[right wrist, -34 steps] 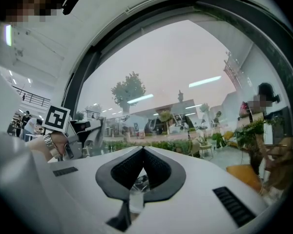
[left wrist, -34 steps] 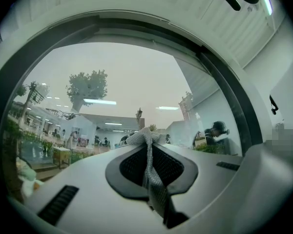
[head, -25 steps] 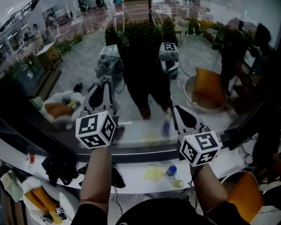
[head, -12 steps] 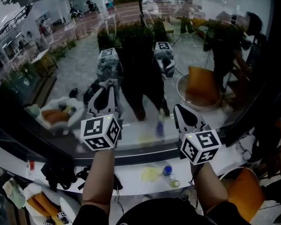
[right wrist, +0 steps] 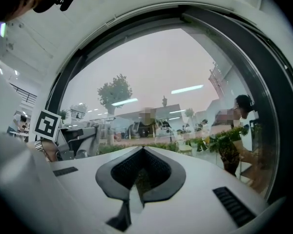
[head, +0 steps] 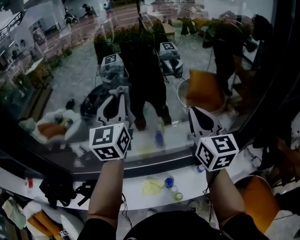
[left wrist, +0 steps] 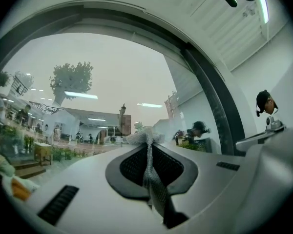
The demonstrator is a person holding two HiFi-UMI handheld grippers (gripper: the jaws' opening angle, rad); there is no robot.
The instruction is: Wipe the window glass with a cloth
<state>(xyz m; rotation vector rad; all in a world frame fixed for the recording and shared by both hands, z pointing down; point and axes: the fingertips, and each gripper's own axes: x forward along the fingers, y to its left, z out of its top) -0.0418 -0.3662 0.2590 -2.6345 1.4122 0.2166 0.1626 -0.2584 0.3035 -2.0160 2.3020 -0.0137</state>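
Left gripper jaws are pressed together on a strip of grey mesh cloth. The strip runs along the seam between the pads, and a small tuft of it sticks out past the tips. Right gripper jaws are also together; its own view shows only a thin seam between the dark pads and nothing held. From the head view, both grippers are raised side by side in front of the window glass, left gripper slightly higher than right gripper, each pointing at the pane. The left tip lies very close to its own reflection; actual contact with the glass cannot be confirmed. The right tip sits lower, near the bottom edge of the pane. The glass reflects the person and both marker cubes, with an outdoor courtyard visible beyond. Below the pane runs a white sill carrying a crumpled yellow rag, a blue-capped bottle just beside it, and a dark bundle well off to the left. A dark window frame rises at the right.
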